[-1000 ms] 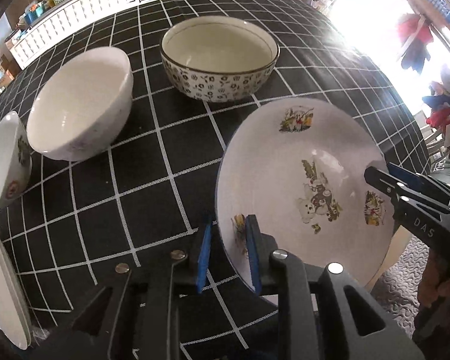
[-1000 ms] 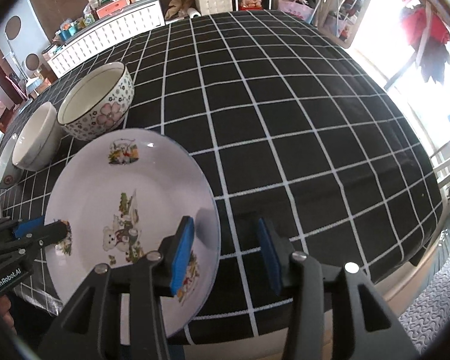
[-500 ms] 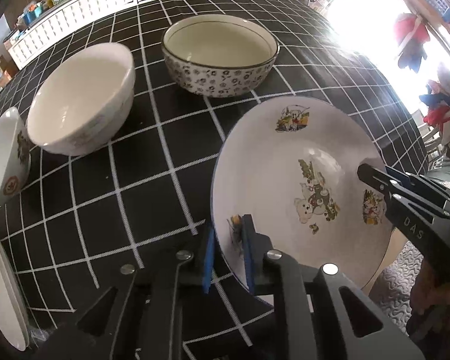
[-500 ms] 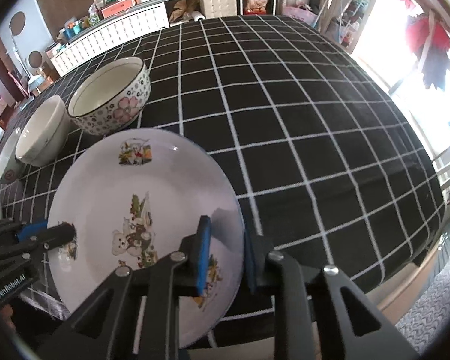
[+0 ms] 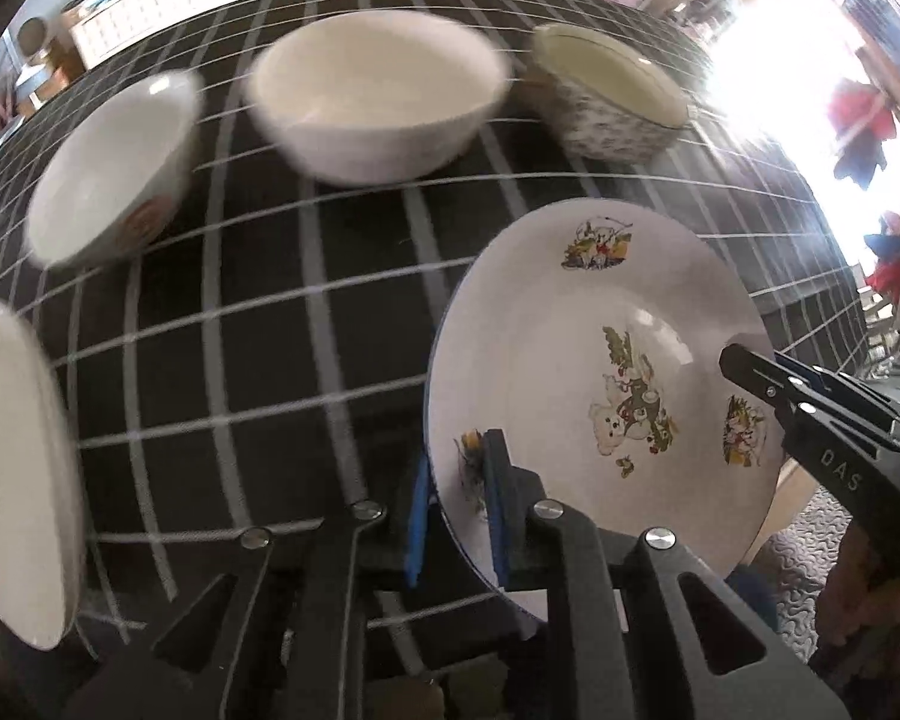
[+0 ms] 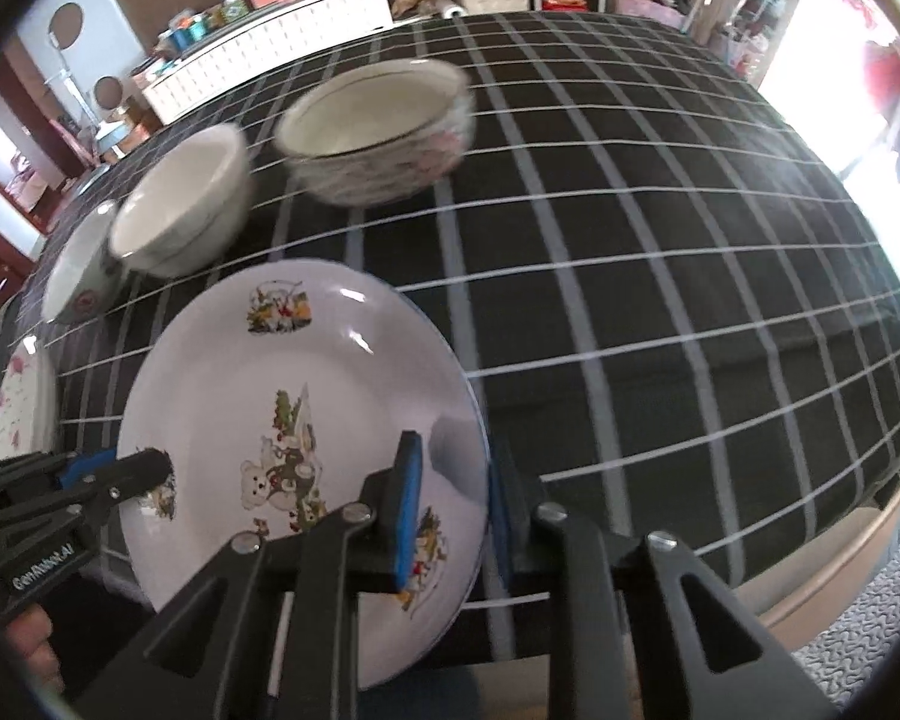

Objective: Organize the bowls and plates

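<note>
A white plate (image 5: 600, 360) printed with bears and flowers is held over the near edge of the black checked table (image 5: 282, 312) by both grippers. My left gripper (image 5: 456, 468) is shut on the plate's left rim, one blue pad on each face. My right gripper (image 6: 450, 468) is shut on the opposite rim of the plate (image 6: 282, 390). Each wrist view shows the other gripper at the plate's far side: the right gripper (image 5: 750, 366) and the left gripper (image 6: 144, 468). A plain white bowl (image 5: 378, 102), a patterned bowl (image 5: 612, 102) and a small bowl with a red mark (image 5: 114, 180) stand behind.
A white plate with pink flecks (image 5: 12, 468) lies at the table's left end, beside the small bowl (image 6: 78, 282). White cabinets with clutter (image 6: 282, 66) line the far wall. Bright window light washes out the right side. Open tablecloth (image 6: 660, 300) spreads right of the bowls.
The right gripper's pads closed onto the plate's rim. Both grippers then carried the plate leftward along the table, so the bowls slid right in both views, blurred by the motion.
</note>
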Demonstrator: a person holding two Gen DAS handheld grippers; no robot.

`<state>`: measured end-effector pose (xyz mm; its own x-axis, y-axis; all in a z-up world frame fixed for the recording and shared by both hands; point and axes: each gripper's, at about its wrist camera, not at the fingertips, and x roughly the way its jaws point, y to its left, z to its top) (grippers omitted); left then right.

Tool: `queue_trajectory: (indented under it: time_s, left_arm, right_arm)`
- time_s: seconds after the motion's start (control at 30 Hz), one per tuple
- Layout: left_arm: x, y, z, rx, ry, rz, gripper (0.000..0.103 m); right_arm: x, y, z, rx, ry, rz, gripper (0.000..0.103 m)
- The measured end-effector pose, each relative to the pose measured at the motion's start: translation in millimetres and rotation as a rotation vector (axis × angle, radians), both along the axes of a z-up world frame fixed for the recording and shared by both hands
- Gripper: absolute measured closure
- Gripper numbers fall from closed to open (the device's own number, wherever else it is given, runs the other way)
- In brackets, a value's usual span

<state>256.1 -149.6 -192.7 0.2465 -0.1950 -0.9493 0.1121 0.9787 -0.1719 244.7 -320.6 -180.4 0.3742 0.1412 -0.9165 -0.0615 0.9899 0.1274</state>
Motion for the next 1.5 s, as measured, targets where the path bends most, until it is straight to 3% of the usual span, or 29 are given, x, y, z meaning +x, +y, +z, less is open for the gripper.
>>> queue_trajectory:
  time_s: [0.67, 0.87, 1.2, 1.5]
  left_arm:
    - [-53, 159, 45, -0.007, -0.070, 0.202, 0.088]
    - [-72, 210, 59, 0.007, -0.077, 0.269, 0.088]
    - [-90, 275, 53, 0.022, -0.062, 0.359, 0.088]
    - [-92, 294, 41, 0.007, -0.045, 0.386, 0.088]
  right_arm:
    - [-14, 148, 44, 0.031, -0.074, 0.193, 0.078]
    - [-15, 197, 45, 0.053, -0.069, 0.250, 0.078]
    - [-15, 264, 33, 0.045, -0.029, 0.336, 0.078]
    - [-10, 289, 24, 0.005, -0.024, 0.359, 0.078]
